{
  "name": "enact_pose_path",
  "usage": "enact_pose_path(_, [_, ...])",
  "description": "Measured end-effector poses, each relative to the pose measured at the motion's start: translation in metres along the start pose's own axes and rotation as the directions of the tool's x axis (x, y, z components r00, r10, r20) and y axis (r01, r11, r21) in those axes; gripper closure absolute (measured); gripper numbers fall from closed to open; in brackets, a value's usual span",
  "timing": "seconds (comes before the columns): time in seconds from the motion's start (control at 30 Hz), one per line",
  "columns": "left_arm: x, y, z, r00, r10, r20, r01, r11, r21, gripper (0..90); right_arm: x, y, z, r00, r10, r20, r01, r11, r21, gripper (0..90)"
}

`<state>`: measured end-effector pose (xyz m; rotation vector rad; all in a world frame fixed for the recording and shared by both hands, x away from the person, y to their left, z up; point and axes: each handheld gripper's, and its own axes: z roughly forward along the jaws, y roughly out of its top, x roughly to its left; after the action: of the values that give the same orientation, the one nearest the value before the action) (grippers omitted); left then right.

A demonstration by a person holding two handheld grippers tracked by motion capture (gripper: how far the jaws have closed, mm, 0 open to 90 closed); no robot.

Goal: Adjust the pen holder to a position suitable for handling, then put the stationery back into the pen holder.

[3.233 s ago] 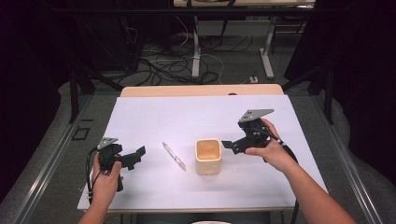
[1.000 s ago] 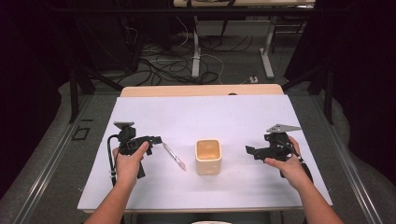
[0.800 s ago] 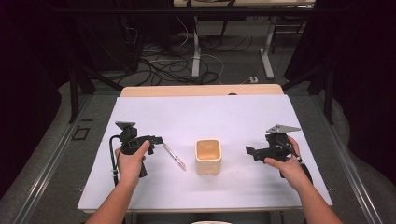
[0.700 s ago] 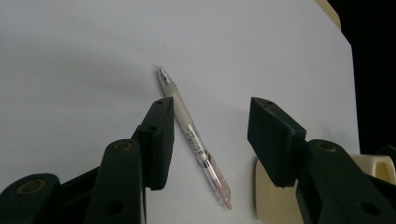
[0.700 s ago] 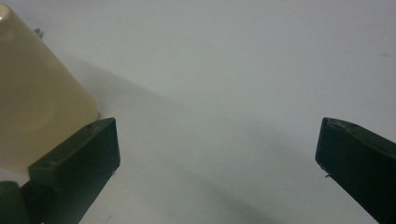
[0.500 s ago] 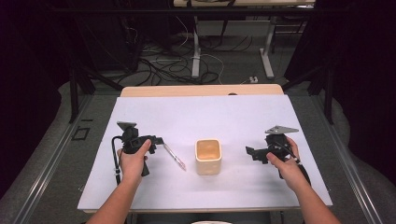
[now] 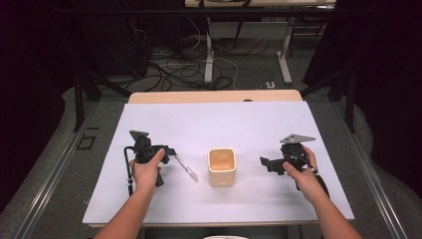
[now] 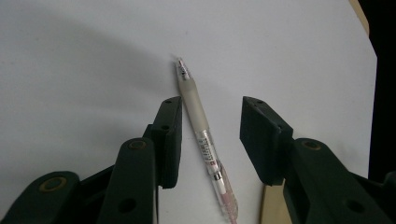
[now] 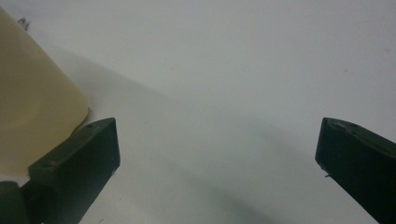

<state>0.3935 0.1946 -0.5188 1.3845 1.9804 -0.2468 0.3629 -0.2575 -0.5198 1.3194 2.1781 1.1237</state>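
Observation:
A clear pen (image 7: 185,168) with a pink end lies on the white table left of a beige square cup (image 7: 221,167). My left gripper (image 7: 169,152) hangs low over the pen's far end. In the left gripper view the pen (image 8: 201,135) runs between the two jaws of my left gripper (image 8: 211,105). Those jaws have just been closing. The left pad is nearly at the barrel and the right pad stands well off it. My right gripper (image 7: 263,163) stays open to the right of the cup (image 9: 32,102), its fingers wide apart over bare table (image 9: 217,135).
The white sheet (image 7: 249,124) covers most of the table, with a wooden strip (image 7: 214,96) at the far edge. Beyond that edge, cables and table legs (image 7: 209,55) stand on the floor. A sliver of the cup (image 8: 273,205) shows by the left gripper's right jaw.
My left gripper came from the front left to the pen, then sank slightly over it with its jaws narrowing. My right gripper drew back to the right of the cup and has held still since.

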Motion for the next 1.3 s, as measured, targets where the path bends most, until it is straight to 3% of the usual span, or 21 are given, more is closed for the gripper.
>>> enact_pose_path(0.3, [0.002,0.001,0.009,0.9983,-0.048,-0.034,0.048,0.9988,0.007,62.2,-0.001,0.000,0.000,1.0000,-0.001,-0.010,0.001,1.000,0.000,0.0])
enact_pose_path(0.83, [0.000,0.000,0.030,0.9937,-0.106,-0.037,0.107,0.9939,0.026,66.1,-0.003,-0.001,0.003,0.9996,-0.007,-0.028,0.007,1.000,0.007,0.0])
enact_pose_path(1.3, [0.002,0.002,0.038,0.9838,-0.174,-0.044,0.175,0.9841,0.028,69.4,-0.004,-0.002,0.004,0.9990,-0.005,-0.044,0.005,1.000,0.015,0.0])
